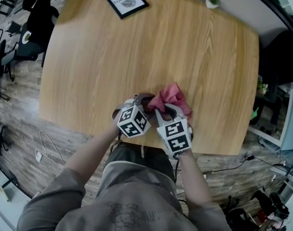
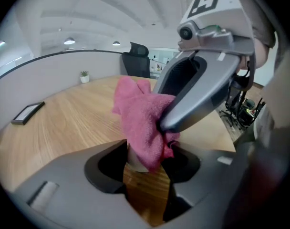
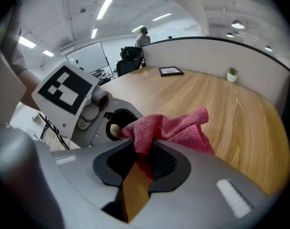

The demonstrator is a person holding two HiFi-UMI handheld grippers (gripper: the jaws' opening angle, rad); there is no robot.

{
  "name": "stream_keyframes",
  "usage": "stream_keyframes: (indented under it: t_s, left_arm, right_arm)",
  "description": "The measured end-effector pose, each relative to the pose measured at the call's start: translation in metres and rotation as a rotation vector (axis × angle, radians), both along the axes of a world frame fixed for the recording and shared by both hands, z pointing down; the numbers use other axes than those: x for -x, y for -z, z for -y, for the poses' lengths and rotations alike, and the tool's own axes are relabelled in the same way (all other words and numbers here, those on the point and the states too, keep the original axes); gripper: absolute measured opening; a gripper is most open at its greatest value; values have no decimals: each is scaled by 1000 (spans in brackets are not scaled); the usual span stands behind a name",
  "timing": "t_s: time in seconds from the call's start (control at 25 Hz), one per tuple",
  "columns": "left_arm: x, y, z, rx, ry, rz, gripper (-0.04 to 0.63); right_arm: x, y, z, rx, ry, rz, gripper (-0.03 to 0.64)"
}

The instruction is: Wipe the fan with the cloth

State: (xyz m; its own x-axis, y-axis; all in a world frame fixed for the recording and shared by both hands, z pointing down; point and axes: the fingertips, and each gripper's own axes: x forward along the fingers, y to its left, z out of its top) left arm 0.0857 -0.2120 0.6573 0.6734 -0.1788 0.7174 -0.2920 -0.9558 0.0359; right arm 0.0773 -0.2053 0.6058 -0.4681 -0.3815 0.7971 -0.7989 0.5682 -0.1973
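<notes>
Right gripper view showed the right claw (image 3: pixel 144 150) clamped on the pink cloth (image 3: pixel 176 128), draped over the fan (image 2: pixel 134 162) pinched in the left claw (image 2: pixel 146 155) above the surface (image 3: pixel 221 99); a hard rub risked twisting it loose.

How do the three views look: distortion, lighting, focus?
Head view: wide-angle bowing of the table edges, even light. Left gripper view: fisheye, dark corners, cloth sharp. Right gripper view: same fisheye, ceiling lights blown out, cloth sharp.
</notes>
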Motion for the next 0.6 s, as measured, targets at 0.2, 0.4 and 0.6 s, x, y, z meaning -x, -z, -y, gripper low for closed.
stream_keyframes:
  t_s: [0.2,0.4,0.6]
  left_arm:
    - [-1,0,0,4,1,0,204]
    - [0,0,1,0,-1,-1,204]
    - [0,-1,1,5,3,0,202]
  right_arm:
    - [-40,7,4,-57,-106,-20,84]
    - [-102,8,21,-113,-303,-74,84]
    - [-106,4,35,-124,-328,-78,83]
